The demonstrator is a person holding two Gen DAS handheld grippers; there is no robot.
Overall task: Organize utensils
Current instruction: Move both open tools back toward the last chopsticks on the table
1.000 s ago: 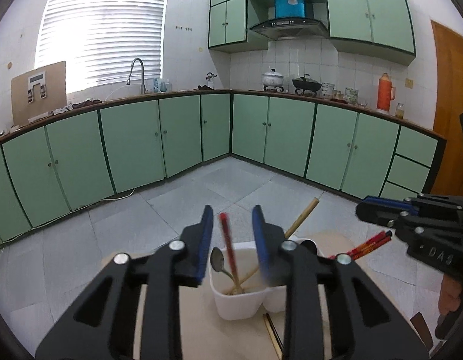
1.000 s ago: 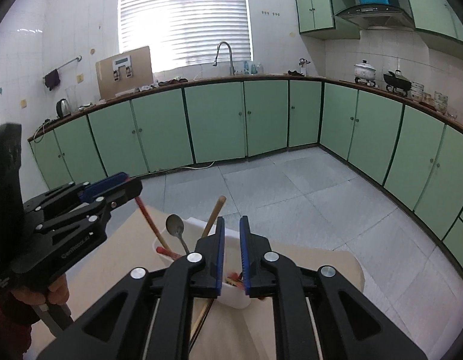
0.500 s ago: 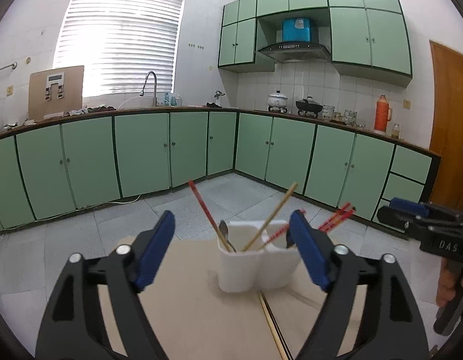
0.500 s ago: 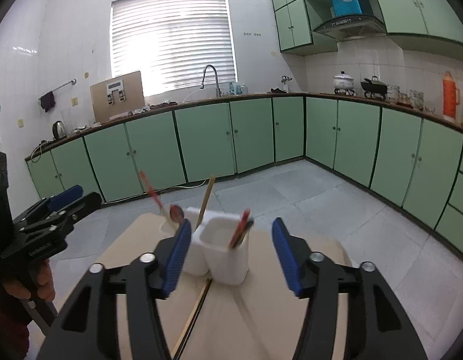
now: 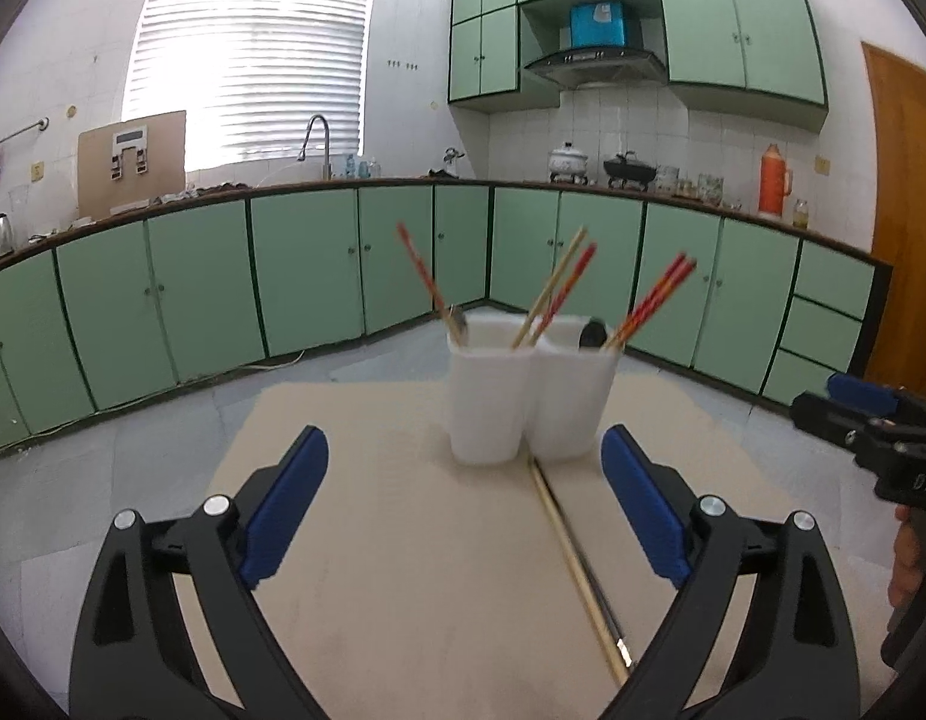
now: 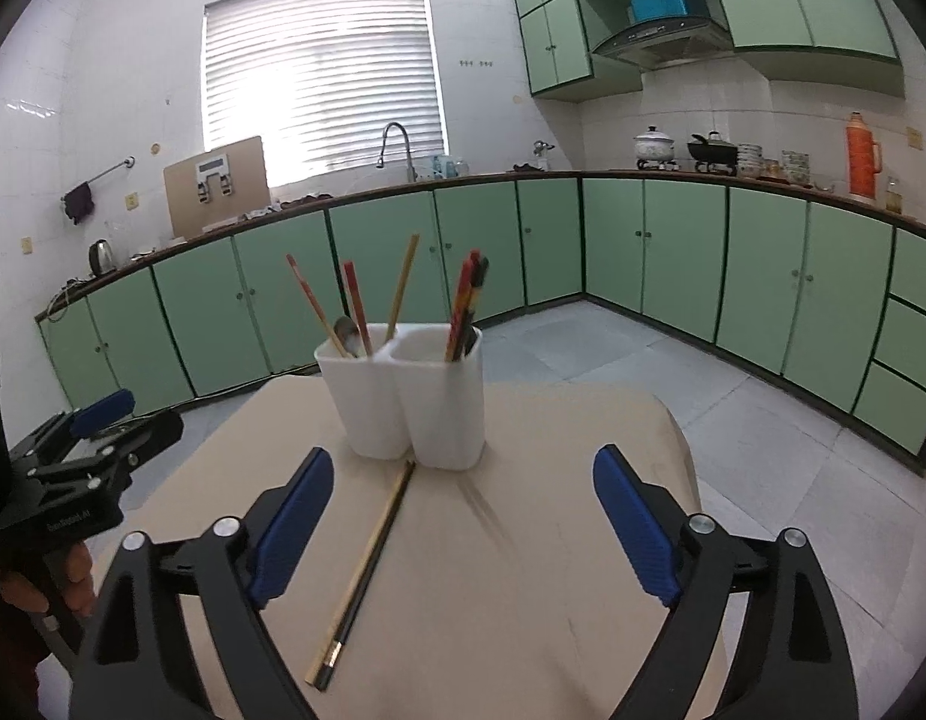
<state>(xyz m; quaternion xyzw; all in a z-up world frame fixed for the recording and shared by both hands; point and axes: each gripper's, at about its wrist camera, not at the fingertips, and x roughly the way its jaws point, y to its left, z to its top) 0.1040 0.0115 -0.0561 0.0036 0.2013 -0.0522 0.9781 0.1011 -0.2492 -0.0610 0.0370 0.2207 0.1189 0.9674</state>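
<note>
Tabletop (image 6: 583,540) chopsticks (image 6: 367,570) lie lengthwise toward the holder (image 6: 403,402), between both grippers; my right gripper (image 6: 463,534) and left gripper (image 5: 463,504), jaws opening, hold nothing.

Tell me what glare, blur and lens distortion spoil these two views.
Left wrist view: window blown out by glare, counter bowed by the fisheye, chopsticks slightly smeared. Right wrist view: same window glare, dark corners, loose chopsticks on the table softly blurred.

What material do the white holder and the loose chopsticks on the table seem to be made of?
Holder: likely plastic, smooth matte white with rounded moulded walls. Loose chopsticks: one pale tan, probably bamboo or wood; the other dark, possibly lacquered wood or plastic, unclear through blur.
</note>
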